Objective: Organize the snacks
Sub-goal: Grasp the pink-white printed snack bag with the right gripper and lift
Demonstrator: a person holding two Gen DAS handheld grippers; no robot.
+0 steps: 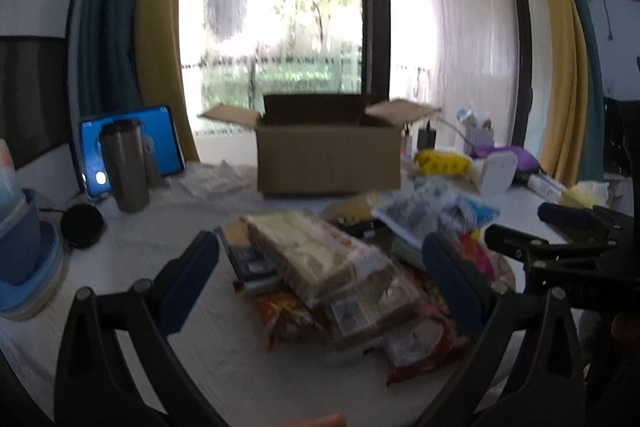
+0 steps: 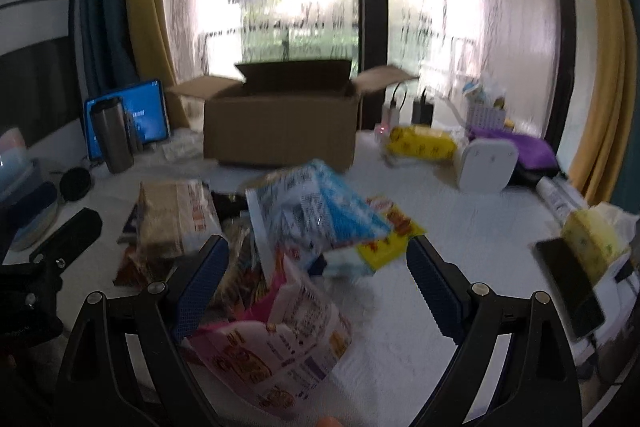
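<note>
You've barely started: both your left gripper (image 1: 320, 279) and right gripper (image 2: 318, 281) gape empty, snacks (image 1: 340, 287) piled mid-frame, cardboard box (image 1: 328, 159) above looks unfilled.

Both cameras ride low over the white table (image 1: 160, 227), facing the window. The left wrist view sits close above the snack pile (image 1: 340, 267); the right wrist view stands just to its right (near the same pile). Both share the open cardboard box (image 2: 280, 123) behind.
</note>
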